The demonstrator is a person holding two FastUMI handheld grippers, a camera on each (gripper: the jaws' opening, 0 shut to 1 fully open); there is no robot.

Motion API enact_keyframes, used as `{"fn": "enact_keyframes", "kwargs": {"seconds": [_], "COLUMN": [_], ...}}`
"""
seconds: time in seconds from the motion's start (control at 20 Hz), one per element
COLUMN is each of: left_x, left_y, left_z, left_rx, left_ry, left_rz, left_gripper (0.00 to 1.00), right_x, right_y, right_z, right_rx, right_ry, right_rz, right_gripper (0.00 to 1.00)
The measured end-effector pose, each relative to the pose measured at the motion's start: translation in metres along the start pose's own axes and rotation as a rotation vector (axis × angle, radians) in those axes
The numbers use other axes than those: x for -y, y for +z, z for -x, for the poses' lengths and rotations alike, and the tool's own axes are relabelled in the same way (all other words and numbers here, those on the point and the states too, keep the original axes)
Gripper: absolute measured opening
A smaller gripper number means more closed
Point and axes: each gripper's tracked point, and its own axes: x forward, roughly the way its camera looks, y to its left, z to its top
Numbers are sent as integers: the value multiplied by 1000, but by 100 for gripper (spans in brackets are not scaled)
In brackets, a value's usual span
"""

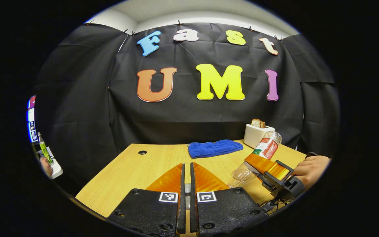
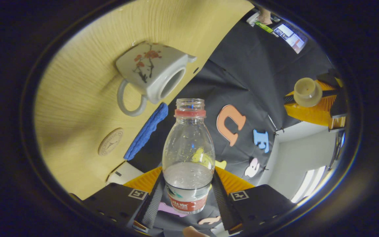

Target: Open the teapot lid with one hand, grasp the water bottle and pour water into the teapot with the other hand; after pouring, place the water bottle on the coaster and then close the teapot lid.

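1. Right gripper (image 2: 189, 194) is clamped on the water bottle (image 2: 188, 154), both fingers squeezing the body low down near the label. In the left gripper view you can see the bottle (image 1: 262, 154) tipped over, neck pointing down and away, with a hand (image 1: 311, 169) behind that gripper.

2. Cap's off and there's water in it, sitting near the label end in the right gripper view. So I'd say I'm mid-pour.

3. Teapot (image 2: 151, 74) sits on the table (image 2: 77, 98), mouth open. The bottle's neck isn't lined up over that hole from what I can see, so first job is getting the neck right above the opening before tipping more.

4. Left gripper (image 1: 187, 179) has its fingers nearly together on something small. In the right gripper view it's the lid (image 2: 308, 92), held off to the side, well away from the teapot. Good, keep it parked there.

5. Tip slowly. The opening is small, and a sudden gulp will splash the table.

6. The coaster (image 2: 110, 141) is near the teapot, beside the blue cloth (image 2: 146, 130), so the bottle goes there after.
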Motion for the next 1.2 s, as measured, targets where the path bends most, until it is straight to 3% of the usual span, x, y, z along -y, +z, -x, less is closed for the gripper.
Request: {"fn": "enact_keyframes", "kwargs": {"seconds": [0.9, 1.2], "left_x": [2, -1], "left_y": [-4, -4], "left_z": [-1, -2], "left_rx": [-12, -13], "left_ry": [-6, 8], "left_rz": [-23, -19], "left_gripper": [7, 7], "right_x": [-3, -18], "right_y": [-1, -10], "right_z": [0, 10], "right_rx": [-1, -45], "right_ry": [-7, 51], "right_rz": [-24, -278], "right_gripper": [77, 76]}}
